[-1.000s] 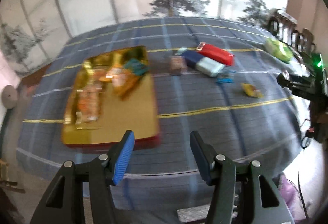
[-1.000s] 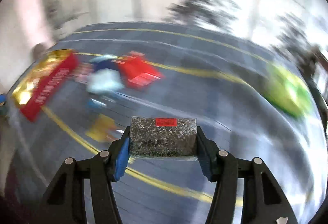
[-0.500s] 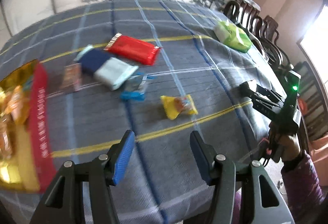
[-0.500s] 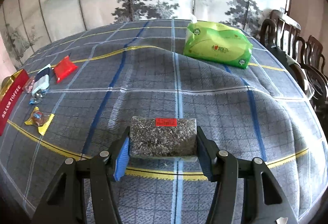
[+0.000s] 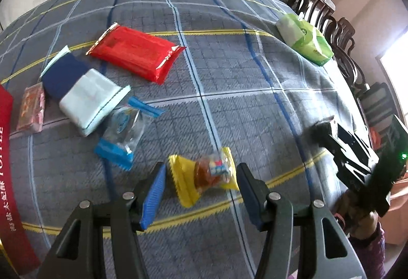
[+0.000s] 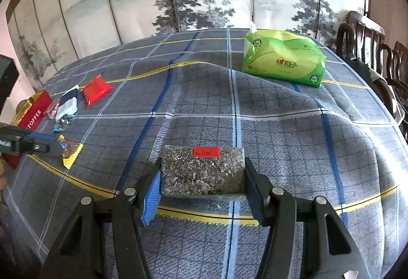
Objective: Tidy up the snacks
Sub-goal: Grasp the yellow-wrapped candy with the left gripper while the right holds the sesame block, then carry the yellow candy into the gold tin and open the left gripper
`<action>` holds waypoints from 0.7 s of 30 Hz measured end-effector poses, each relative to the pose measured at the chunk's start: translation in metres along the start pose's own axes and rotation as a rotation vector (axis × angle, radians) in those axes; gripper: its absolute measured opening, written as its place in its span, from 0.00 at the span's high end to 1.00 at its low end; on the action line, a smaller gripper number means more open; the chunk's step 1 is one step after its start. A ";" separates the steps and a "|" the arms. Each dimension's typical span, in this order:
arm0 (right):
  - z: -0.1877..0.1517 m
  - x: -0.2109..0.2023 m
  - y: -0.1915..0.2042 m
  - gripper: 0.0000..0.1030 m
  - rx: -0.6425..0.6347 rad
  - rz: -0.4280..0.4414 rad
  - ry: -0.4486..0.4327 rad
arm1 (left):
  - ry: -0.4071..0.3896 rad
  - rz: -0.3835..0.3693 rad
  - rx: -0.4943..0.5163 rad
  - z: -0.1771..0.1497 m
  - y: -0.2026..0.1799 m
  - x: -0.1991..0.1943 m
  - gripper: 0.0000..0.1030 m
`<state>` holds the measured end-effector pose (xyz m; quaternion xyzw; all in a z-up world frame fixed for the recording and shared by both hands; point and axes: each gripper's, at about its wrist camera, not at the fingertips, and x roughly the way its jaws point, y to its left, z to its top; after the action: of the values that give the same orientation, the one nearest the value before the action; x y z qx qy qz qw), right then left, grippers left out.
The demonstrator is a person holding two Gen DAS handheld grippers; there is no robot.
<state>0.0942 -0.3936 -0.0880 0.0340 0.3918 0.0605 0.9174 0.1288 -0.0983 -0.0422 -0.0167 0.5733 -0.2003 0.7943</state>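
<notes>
Candy point(image 5: 204, 178) between left claw point(image 5: 201, 185) fingers

Counter point(image 6: 293, 131) covered by a grey-blue plaid cloth with yellow and blue stripes; cloth rucked into folds on the right side. Lying on the cloth: green plastic tissue pack point(image 6: 283, 59) at the far right; flat red foil packet point(image 5: 136, 54); navy-and-pale-blue soft packet point(image 5: 81, 90) just beside it; small pink wrapped snack point(image 5: 32, 108) next to that; clear sachet with blue ends point(image 5: 125, 131); yellow-wrapped candy point(image 5: 204, 174) nearest the front edge; red toffee tin point(image 6: 33, 114) with gold rim at far left.
</notes>
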 end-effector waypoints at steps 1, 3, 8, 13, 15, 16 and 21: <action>0.000 0.000 0.000 0.47 0.001 0.005 0.000 | 0.005 0.008 0.006 0.001 -0.002 0.003 0.44; 0.000 0.000 -0.001 0.47 0.003 0.009 0.000 | -0.020 0.051 0.026 0.001 -0.008 0.005 0.44; 0.000 0.001 -0.002 0.47 0.004 0.011 0.003 | -0.048 0.154 0.121 -0.009 -0.025 0.006 0.69; 0.000 0.002 -0.002 0.47 0.001 -0.003 0.010 | -0.074 0.134 0.078 -0.028 -0.023 -0.014 0.70; 0.000 0.002 -0.001 0.47 0.001 -0.013 0.013 | -0.095 0.136 0.056 -0.038 -0.020 -0.030 0.70; 0.000 0.003 0.000 0.47 -0.002 -0.018 0.015 | -0.103 0.132 0.047 -0.042 -0.020 -0.036 0.70; 0.000 0.003 0.002 0.47 -0.009 -0.036 0.020 | -0.176 0.164 0.010 -0.065 -0.013 -0.082 0.70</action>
<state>0.0959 -0.3914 -0.0902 0.0224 0.4010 0.0462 0.9146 0.0443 -0.0694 0.0129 0.0166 0.4999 -0.1351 0.8553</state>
